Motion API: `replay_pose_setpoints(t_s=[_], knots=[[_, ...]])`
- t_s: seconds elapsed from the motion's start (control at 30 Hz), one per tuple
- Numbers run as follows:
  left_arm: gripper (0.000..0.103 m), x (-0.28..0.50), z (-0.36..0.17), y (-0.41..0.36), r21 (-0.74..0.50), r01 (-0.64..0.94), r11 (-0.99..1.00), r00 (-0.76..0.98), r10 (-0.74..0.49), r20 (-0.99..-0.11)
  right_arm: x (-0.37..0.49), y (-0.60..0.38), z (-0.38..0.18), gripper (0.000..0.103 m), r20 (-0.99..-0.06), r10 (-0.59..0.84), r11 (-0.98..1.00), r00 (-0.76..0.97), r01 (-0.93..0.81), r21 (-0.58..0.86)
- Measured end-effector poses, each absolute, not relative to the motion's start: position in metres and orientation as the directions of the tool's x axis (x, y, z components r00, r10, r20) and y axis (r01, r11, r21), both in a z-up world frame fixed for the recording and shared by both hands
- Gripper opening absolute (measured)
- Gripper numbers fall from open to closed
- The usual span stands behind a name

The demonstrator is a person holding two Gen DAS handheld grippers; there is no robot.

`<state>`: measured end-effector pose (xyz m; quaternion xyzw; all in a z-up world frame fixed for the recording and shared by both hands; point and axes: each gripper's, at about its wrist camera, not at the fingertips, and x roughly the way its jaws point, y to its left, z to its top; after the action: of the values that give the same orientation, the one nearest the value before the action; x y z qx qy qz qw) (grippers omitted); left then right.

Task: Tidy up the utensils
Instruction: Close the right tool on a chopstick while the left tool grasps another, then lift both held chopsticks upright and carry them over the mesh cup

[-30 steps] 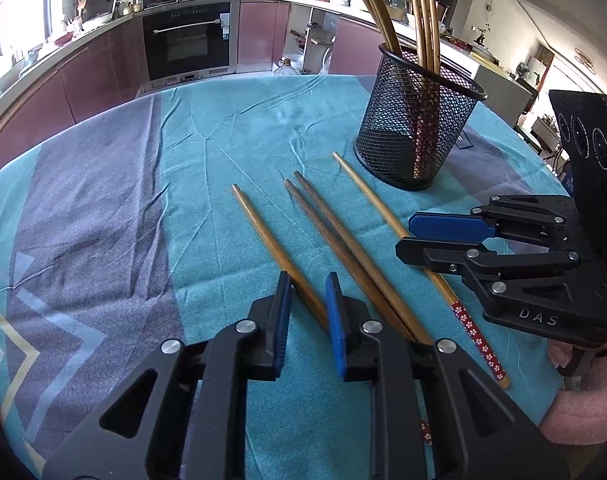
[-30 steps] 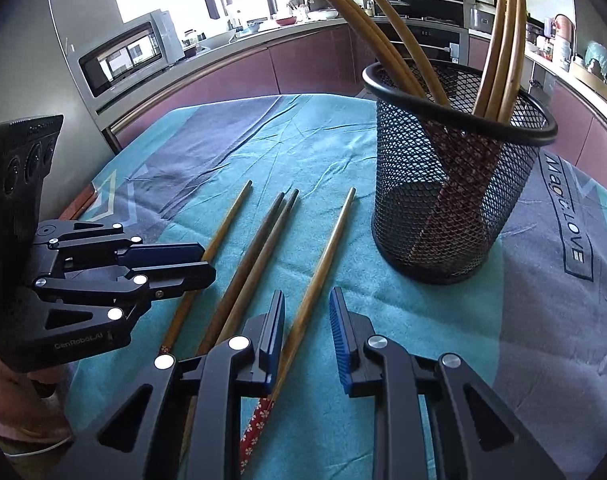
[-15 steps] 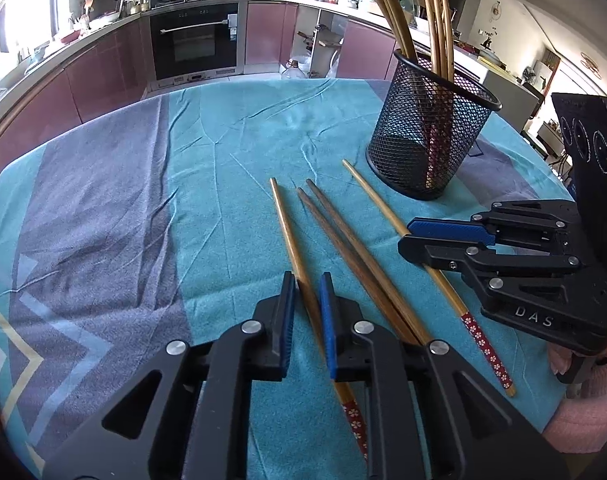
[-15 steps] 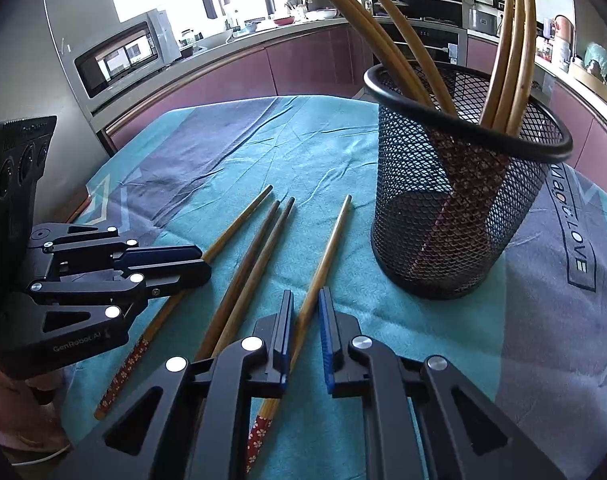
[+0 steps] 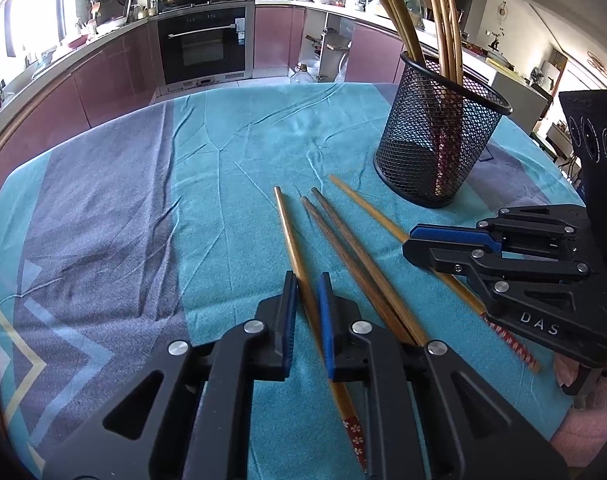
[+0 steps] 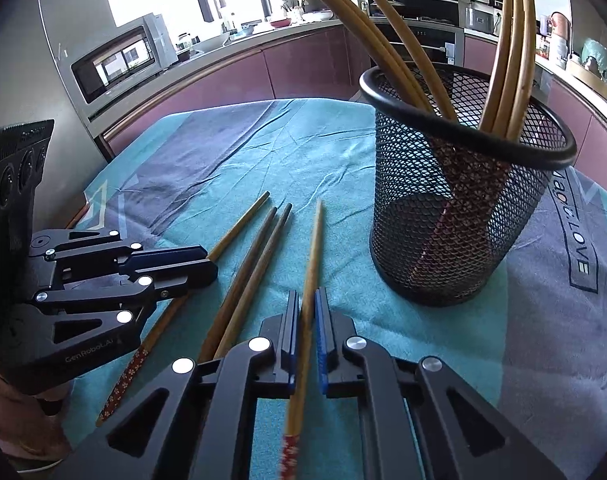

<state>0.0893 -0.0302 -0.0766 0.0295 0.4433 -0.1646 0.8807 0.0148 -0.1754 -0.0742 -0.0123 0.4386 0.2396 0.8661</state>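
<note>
Several wooden chopsticks lie on the teal tablecloth in front of a black mesh holder (image 5: 437,140) that has several chopsticks standing in it; the holder also shows in the right wrist view (image 6: 459,216). My left gripper (image 5: 305,288) is shut on the leftmost light chopstick (image 5: 289,232), which has a red flowered end. My right gripper (image 6: 305,304) is shut on the rightmost light chopstick (image 6: 313,248). Two dark chopsticks (image 5: 343,240) lie side by side between them, also seen in the right wrist view (image 6: 259,256). Each gripper shows in the other's view: the right gripper (image 5: 413,240) and the left gripper (image 6: 207,262).
The table carries a teal and grey cloth (image 5: 231,152) with its edge close behind the holder. Kitchen cabinets and an oven (image 5: 203,52) stand beyond the table. A microwave (image 6: 119,64) sits on the counter at the left.
Both grippers have closed from open onto a chopstick each. The left chopstick has swung to point more straight ahead, and the right gripper has moved nearer the holder.
</note>
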Motion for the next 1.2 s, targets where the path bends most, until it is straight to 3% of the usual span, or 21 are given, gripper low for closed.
replay_pose_setpoints(t_s=[0.5,1.2], knots=[[0.008,0.079,-0.070,-0.021,-0.161,0.310,0.937,0.550,-0.315,-0.774,0.001,-0.183,-0.057,0.005,-0.724,0.482,0.853,0.493,-0.452,0.261],[0.008,0.049,0.007,-0.012,-0.263,0.429,0.864,0.604,-0.491,-0.627,-0.024,-0.236,-0.005,0.005,-0.557,0.585,0.811,0.589,-0.443,0.384]])
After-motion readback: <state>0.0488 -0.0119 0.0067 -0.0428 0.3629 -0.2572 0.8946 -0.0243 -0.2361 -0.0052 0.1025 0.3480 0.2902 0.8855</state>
